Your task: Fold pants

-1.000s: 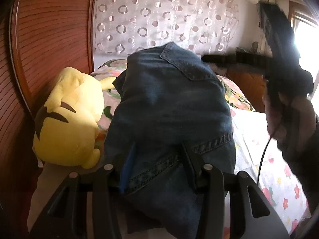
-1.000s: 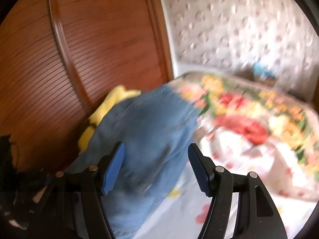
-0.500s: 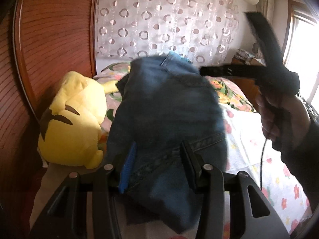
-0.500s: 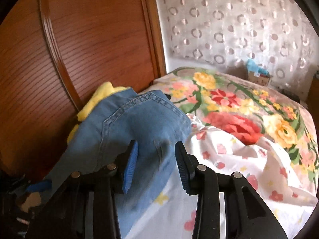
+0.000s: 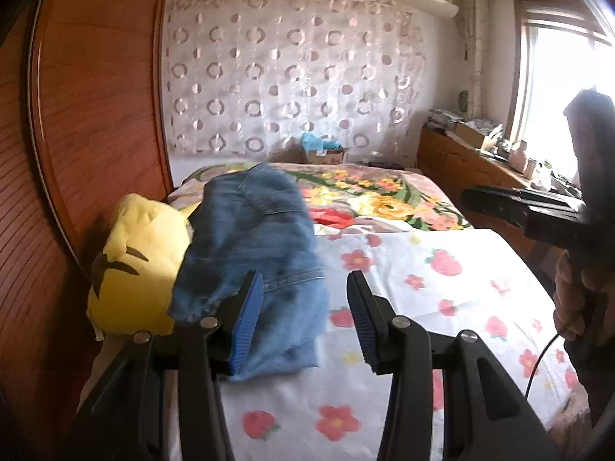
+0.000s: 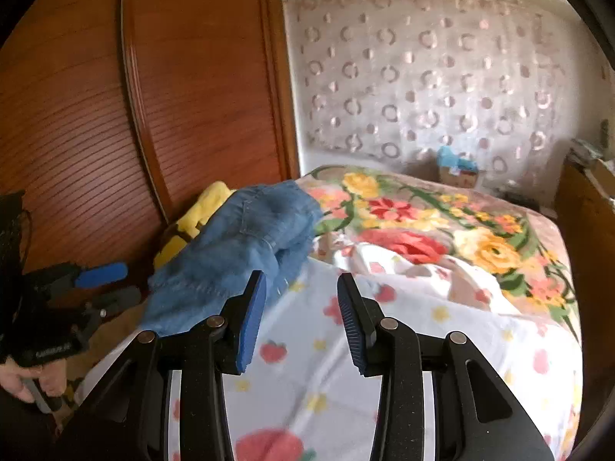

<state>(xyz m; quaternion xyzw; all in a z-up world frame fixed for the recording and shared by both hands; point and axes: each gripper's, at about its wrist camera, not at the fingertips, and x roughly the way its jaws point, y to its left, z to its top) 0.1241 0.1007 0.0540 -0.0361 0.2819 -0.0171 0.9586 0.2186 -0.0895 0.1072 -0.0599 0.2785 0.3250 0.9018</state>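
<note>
The blue denim pants (image 5: 253, 253) lie in a folded bundle on the bed's left side, leaning partly on a yellow plush toy (image 5: 134, 261). They also show in the right wrist view (image 6: 238, 253). My left gripper (image 5: 303, 322) is open and empty, pulled back just in front of the bundle. My right gripper (image 6: 300, 319) is open and empty, a little to the right of the bundle above the sheet. The right gripper's body appears at the right edge of the left wrist view (image 5: 538, 207); the left gripper appears at the left of the right wrist view (image 6: 77, 292).
A white floral sheet (image 5: 423, 299) covers the near bed, with a flowered blanket (image 6: 442, 230) behind it. A wooden headboard (image 5: 96, 115) runs along the left. A curtain (image 5: 288, 84) hangs at the back and a cluttered wooden cabinet (image 5: 461, 153) stands at right.
Both grippers have opened and let go of the pants, then drawn back. The pants have dropped from held up to resting on the bed against the plush toy.
</note>
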